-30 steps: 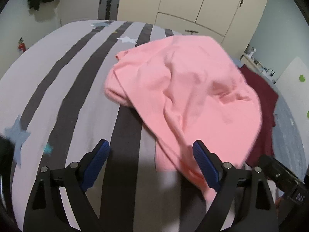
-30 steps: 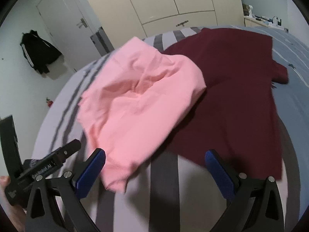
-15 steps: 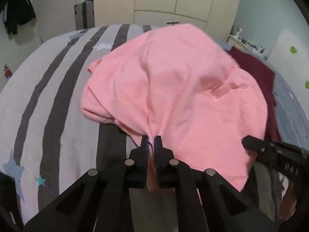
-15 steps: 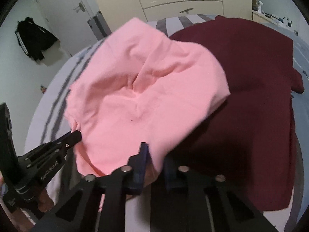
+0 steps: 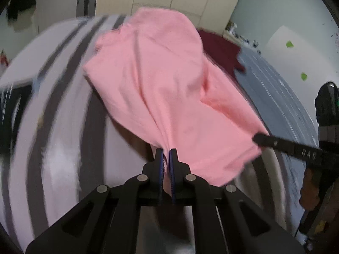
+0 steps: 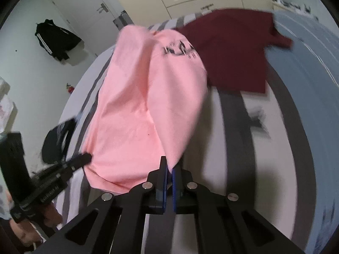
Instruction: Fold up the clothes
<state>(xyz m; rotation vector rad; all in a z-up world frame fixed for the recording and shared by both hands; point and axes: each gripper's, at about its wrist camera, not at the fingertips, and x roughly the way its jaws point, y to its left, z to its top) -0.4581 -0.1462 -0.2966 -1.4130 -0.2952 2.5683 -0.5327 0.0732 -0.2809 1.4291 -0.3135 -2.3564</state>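
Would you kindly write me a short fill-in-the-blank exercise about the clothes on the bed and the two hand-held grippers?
1. Both hand-held grippers are shut on the ____ shirt.
2. The left hand-held gripper and the right hand-held gripper each pinch the shirt's ____ edge.
3. The other garment lying on the striped bed cover is a ____ shirt.

Missing words: pink; near; maroon

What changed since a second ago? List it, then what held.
Both tools closed on the pink shirt: the left tool and right tool each pinch a near edge and have drawn it toward the camera, uncovering a dark print. The maroon shirt stayed flat on the striped bed.
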